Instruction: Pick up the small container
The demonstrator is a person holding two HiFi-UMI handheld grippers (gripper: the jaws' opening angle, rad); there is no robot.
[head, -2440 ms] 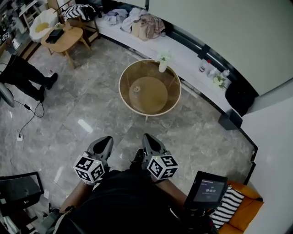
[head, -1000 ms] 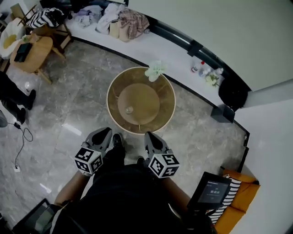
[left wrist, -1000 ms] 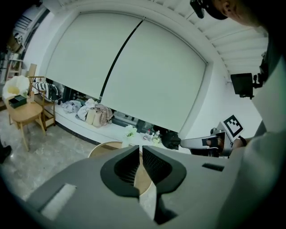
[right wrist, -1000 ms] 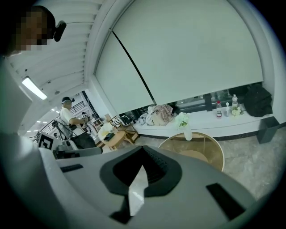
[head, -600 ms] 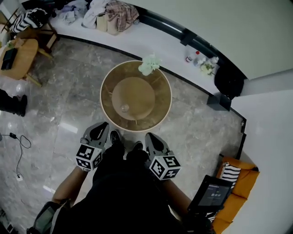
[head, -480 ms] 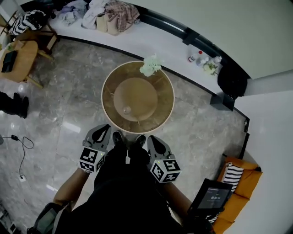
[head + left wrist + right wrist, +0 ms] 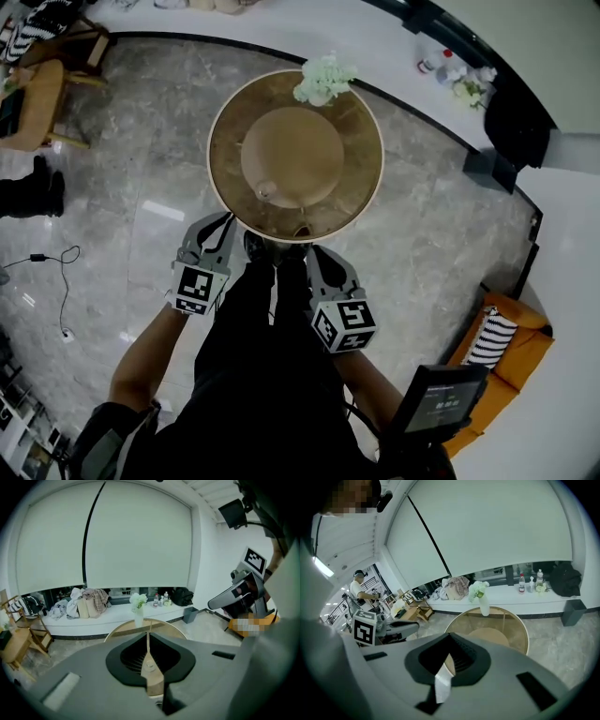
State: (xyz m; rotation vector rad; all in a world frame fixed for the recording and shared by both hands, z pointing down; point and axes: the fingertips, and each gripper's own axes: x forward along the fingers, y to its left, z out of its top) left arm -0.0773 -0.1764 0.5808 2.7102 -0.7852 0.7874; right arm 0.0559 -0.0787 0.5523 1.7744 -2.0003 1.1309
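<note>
Left gripper (image 7: pixel 223 223) shut tight with nothing in it, right gripper (image 7: pixel 315 255) shut too, both by the near edge of the round table (image 7: pixel 223 127), small container (image 7: pixel 266 190) on the table, just ahead of the left gripper and not touched, left gripper view shows it tiny in the slit below its jaws, right gripper view shows the table and the flower vase (image 7: pixel 483 605)

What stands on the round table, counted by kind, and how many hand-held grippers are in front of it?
Vase of flowers: 1
Small container: 1
Hand-held grippers: 2, the left hand-held gripper and the right hand-held gripper
Total: 4
</note>
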